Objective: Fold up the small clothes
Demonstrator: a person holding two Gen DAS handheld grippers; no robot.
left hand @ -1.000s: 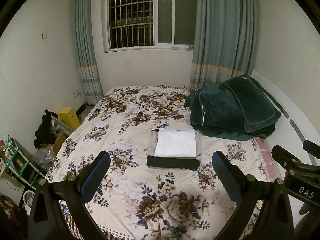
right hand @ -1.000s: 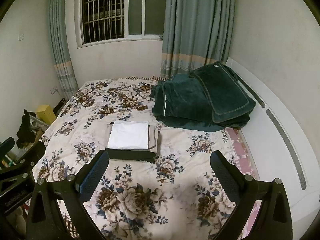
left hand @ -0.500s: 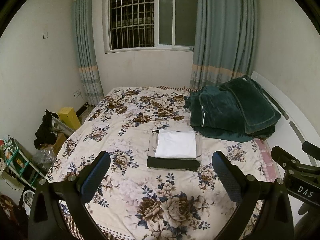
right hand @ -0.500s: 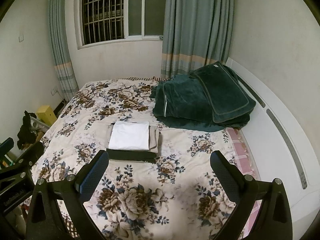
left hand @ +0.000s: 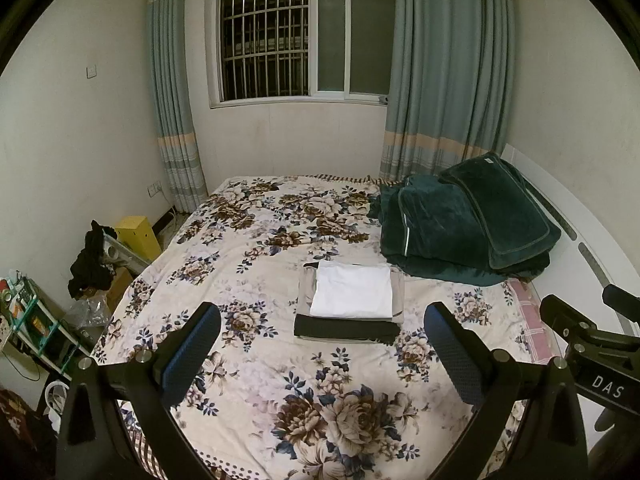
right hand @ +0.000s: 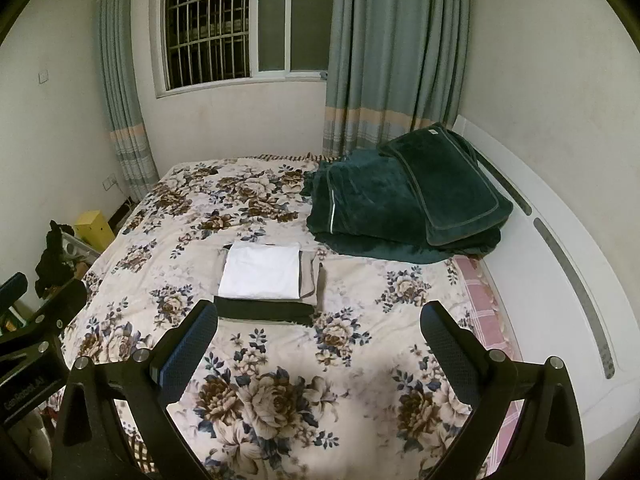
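A neat stack of folded small clothes lies in the middle of the floral bed: a white piece (left hand: 352,294) on top of a grey-beige piece (left hand: 398,296), with a black piece (left hand: 344,328) underneath at the near edge. The stack also shows in the right wrist view, with the white piece (right hand: 262,274) and the black piece (right hand: 264,310). My left gripper (left hand: 322,354) is open and empty, held above the bed short of the stack. My right gripper (right hand: 320,350) is open and empty, to the right of the stack.
A folded dark green blanket and pillow (left hand: 468,228) lie at the bed's far right by the white headboard (right hand: 560,280). Left of the bed stand a yellow box (left hand: 138,234), dark clothes (left hand: 90,258) and a cluttered rack (left hand: 28,320).
Both grippers have drawn back slightly from the stack and stay open. The folded clothes have not moved.
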